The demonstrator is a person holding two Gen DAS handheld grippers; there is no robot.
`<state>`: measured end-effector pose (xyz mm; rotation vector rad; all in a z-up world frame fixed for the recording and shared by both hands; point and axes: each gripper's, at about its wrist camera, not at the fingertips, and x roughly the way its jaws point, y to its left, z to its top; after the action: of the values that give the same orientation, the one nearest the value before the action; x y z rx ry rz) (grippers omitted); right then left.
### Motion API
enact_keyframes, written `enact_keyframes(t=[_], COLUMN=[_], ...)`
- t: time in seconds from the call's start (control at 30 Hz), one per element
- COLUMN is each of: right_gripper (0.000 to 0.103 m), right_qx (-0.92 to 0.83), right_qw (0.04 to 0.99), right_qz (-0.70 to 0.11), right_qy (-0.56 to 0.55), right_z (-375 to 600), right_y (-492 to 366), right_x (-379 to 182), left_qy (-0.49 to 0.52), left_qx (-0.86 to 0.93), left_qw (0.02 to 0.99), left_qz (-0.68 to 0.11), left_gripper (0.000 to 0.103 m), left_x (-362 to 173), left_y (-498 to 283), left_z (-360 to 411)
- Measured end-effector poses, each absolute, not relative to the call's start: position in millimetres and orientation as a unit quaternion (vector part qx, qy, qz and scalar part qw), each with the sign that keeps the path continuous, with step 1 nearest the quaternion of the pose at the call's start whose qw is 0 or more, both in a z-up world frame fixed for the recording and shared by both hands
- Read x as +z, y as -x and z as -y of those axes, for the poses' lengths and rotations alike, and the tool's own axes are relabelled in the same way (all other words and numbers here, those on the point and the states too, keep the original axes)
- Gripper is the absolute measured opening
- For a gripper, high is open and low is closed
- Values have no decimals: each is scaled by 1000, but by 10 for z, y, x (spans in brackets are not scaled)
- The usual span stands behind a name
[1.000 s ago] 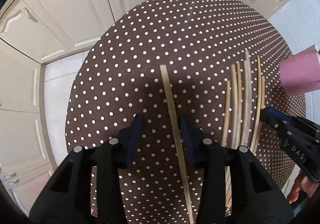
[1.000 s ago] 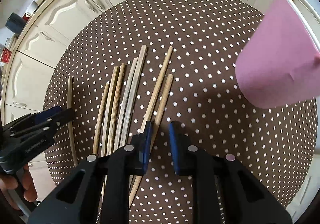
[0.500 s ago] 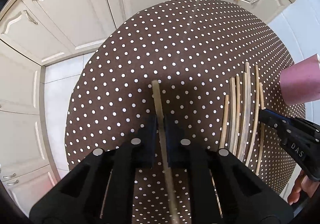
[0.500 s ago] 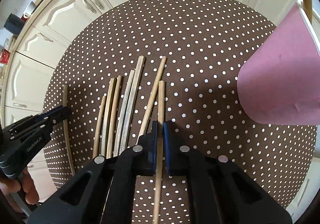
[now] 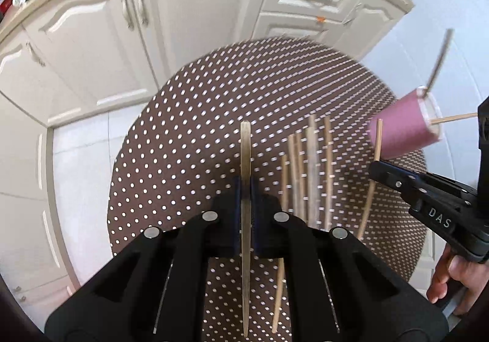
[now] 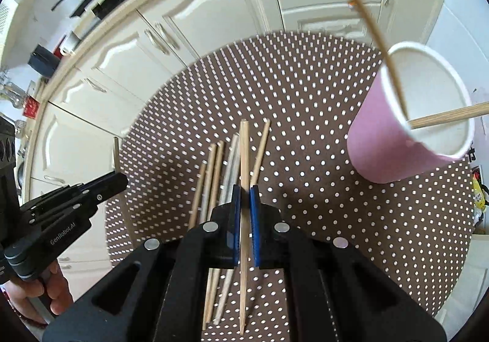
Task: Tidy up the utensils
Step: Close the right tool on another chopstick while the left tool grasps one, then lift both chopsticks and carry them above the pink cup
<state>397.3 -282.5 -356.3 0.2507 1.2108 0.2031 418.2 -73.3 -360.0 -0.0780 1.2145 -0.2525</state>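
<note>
Fingers (image 5: 234, 207) of our left gripper (image 5: 244, 198) and right gripper (image 6: 244, 204) each clamp one chopstick (image 5: 245, 158); we'd tip ends down over the pink cup (image 6: 397, 140) rim.

Cream panelled cabinets (image 5: 195, 21), pale tiled floor (image 5: 79, 164) — round dotted brown tablecloth (image 6: 321, 115), daylight

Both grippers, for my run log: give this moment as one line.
left gripper: shut on dark flat chopstick | right gripper: shut on pale wooden chopstick | pink paper cup: two sticks inside

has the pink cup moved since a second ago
Cannot tell. The pink cup sits elsewhere in both views, but the cameras themselves shifted; against the dotted tablecloth it seems to stand at the same right edge.
</note>
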Motion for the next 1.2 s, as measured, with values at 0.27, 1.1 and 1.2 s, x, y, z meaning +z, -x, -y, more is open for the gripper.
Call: enact_keyframes(t=[0.27, 1.1, 1.2], right_gripper=[5, 5, 5], right_qx=[93, -5, -19], right_qw=[842, 920, 929], right_qz=[-514, -353, -331], right_qy=[-135, -167, -166], right_z=[2835, 3699, 3843], right_y=[-3645, -2933, -2950], right_x=[-3035, -1879, -1754], left_qy=[52, 74, 59], left_qx=[-169, -289, -294], left_qw=[839, 875, 881], left_qz=[-514, -382, -366], left_gripper=[6, 6, 6], left_x=[-2969, -1723, -1602], left_y=[-3865, -3661, -3720], left_z=[712, 1424, 1593])
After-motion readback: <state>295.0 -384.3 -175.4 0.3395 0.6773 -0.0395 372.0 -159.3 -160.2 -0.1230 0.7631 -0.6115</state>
